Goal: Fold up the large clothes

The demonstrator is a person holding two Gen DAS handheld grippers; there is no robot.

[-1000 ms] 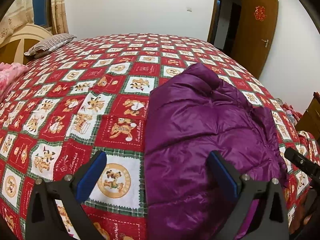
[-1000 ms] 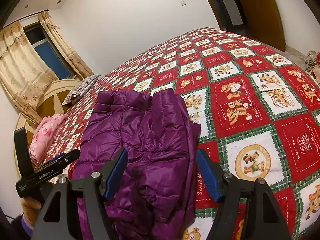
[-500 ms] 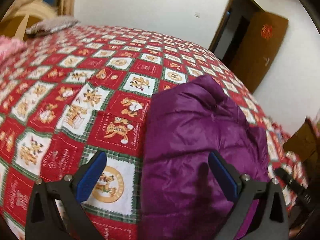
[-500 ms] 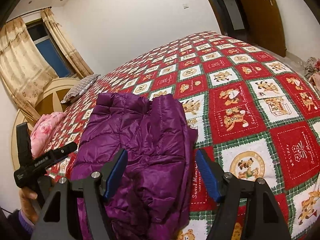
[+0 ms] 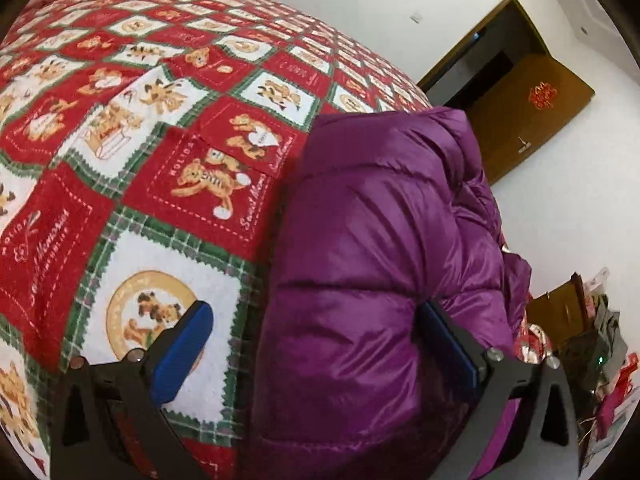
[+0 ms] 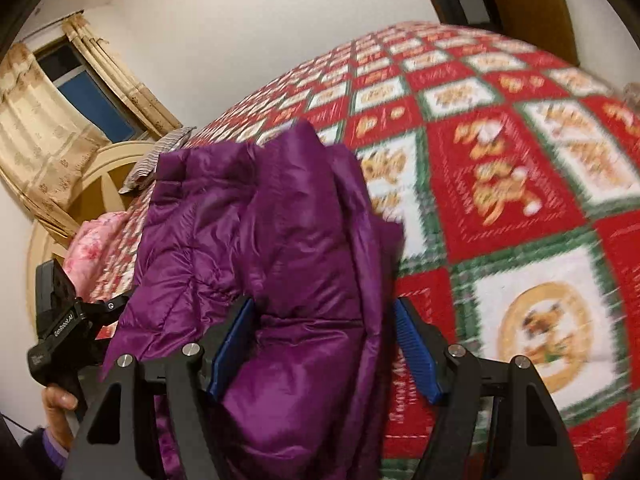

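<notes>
A folded purple puffer jacket (image 5: 380,248) lies on the red patchwork bedspread (image 5: 120,80) near the bed's front edge. My left gripper (image 5: 316,344) is open, low over the jacket's left edge, its right finger against the jacket and its left finger over the bedspread. In the right wrist view the jacket (image 6: 272,240) bulges between the open fingers of my right gripper (image 6: 324,344), at the jacket's right edge. The left gripper's body (image 6: 60,320) shows at the far left, held by a hand.
A striped pillow (image 6: 160,152) and a pink blanket (image 6: 92,244) lie by the cream headboard (image 6: 108,172). A brown door (image 5: 528,112) stands open behind the bed. Clutter sits on the floor at the right (image 5: 600,340).
Both grippers have moved down and closer to the jacket. The left gripper has tilted, and the jacket now bulges between the right gripper's fingers.
</notes>
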